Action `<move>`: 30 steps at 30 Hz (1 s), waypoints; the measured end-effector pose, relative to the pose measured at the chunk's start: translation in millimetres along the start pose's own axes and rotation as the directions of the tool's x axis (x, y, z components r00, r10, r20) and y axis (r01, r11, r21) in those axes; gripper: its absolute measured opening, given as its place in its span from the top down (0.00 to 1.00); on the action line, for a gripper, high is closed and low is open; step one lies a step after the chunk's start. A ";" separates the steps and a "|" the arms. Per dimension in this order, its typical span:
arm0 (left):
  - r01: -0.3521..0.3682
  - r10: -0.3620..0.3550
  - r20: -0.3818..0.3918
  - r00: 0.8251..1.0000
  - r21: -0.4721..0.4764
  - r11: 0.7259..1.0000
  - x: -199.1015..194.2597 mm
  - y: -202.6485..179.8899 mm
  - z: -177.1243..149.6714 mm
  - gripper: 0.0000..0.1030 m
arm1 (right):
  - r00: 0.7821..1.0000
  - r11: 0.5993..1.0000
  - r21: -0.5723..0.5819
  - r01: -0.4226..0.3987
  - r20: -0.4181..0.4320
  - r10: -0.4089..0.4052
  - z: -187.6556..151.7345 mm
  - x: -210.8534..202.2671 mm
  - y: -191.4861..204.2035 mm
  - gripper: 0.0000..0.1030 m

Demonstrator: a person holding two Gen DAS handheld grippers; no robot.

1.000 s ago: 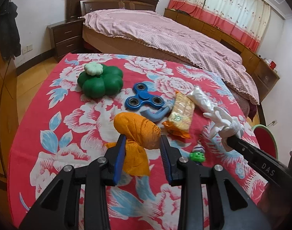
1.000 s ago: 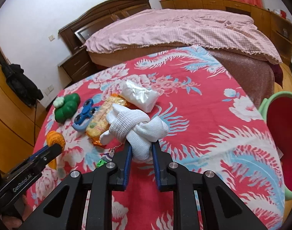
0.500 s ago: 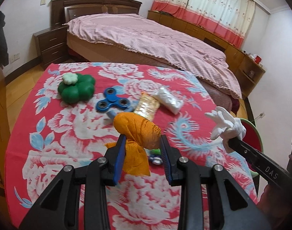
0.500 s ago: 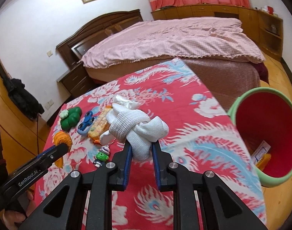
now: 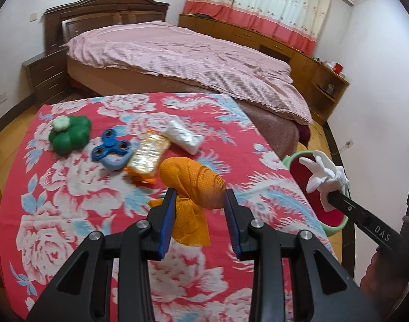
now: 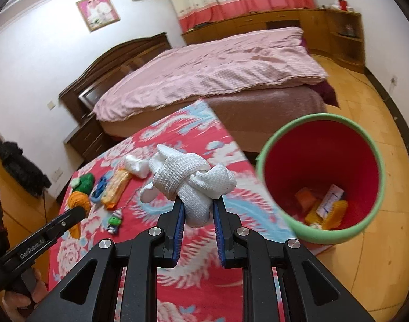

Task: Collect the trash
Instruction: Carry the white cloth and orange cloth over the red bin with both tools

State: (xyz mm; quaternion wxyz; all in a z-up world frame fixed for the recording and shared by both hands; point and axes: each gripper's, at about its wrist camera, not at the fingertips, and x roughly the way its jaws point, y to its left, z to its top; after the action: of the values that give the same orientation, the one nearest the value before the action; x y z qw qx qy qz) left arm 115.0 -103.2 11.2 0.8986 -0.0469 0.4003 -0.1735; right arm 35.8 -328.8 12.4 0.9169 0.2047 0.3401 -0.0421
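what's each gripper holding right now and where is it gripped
The left gripper pinches a knotted orange glove just below its knot; the right gripper clamps a knotted white glove by its lower end.

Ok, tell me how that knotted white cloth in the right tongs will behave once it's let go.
The knotted white cloth looks soft and floppy: its loose end droops. It is probably light, since the right tongs carry it by one fold. Knotted into a lump, it should drop without unfurling.

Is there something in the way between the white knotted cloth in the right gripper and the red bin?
Nothing visible. The white knotted cloth hangs above the table edge, and the red bin stands open beside it.
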 end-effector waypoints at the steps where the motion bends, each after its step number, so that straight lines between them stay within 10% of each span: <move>1: 0.007 -0.007 -0.003 1.000 0.009 1.000 0.9 -5.4 0.3 0.66 | 1.000 1.000 0.006 0.004 0.004 -0.004 0.2 -1.7 -2.6 0.80; 30: 0.137 -0.114 -0.116 0.987 0.223 0.965 67.6 -129.2 6.4 0.66 | 0.983 0.955 0.235 0.182 -0.012 -0.184 -6.2 -8.6 -128.4 0.73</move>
State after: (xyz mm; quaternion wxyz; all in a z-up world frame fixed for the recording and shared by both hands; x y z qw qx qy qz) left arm 126.1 -248.0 -3.2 0.8634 0.0414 0.4192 -0.2776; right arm -2.3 -444.1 -30.9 0.8801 0.2789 0.3455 -0.1678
